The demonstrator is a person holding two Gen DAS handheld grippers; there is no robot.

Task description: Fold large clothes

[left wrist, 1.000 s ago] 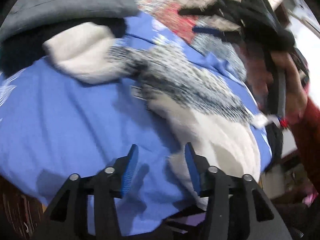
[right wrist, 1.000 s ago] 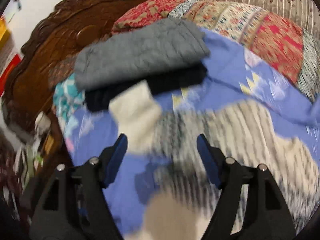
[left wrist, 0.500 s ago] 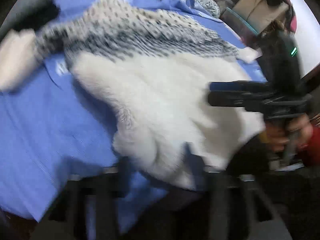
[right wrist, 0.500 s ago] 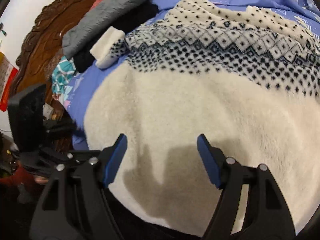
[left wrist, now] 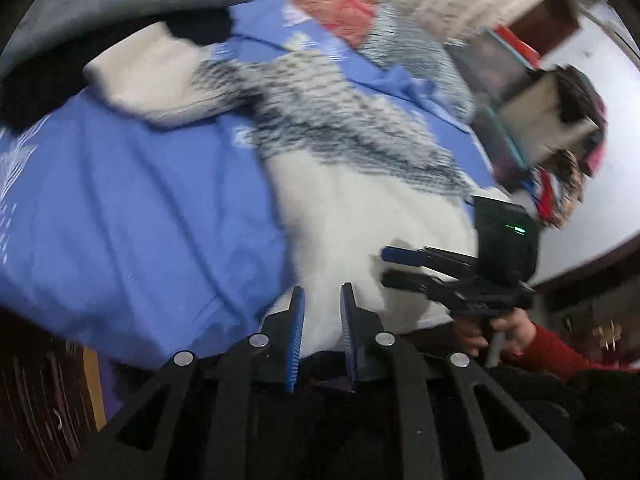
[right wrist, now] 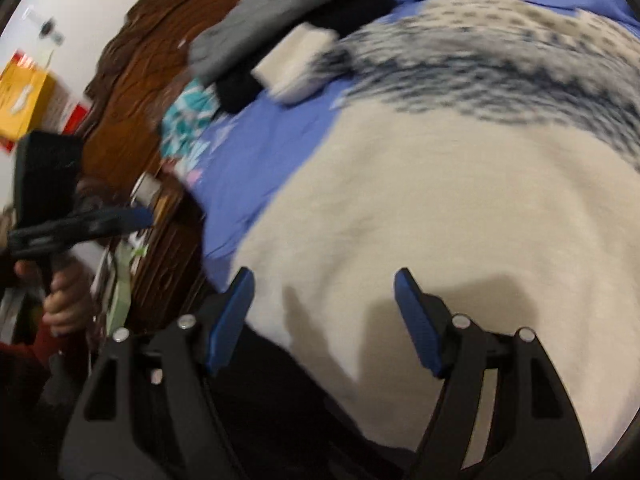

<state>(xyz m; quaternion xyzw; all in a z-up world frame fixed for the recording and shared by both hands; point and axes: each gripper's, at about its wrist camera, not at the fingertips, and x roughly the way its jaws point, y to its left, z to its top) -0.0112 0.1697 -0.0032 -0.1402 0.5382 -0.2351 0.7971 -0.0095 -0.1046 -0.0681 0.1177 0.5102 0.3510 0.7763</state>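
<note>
The left gripper (left wrist: 322, 300) pointed forward with its jaws drawn close, only a narrow gap between the blue pads. The right gripper (right wrist: 324, 284) had its jaws spread wide. In the left wrist view, the right hand (left wrist: 508, 330) gripped its handle from below, a red sleeve behind it. The left hand (right wrist: 66, 300) likewise clutched its handle, fingers wrapped round.

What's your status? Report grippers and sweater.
Left gripper narrowed at sweater hem, grip unclear. Right gripper open above hem, holding nothing. Sweater flat on blue sheet; folded pile beyond sleeve.
</note>
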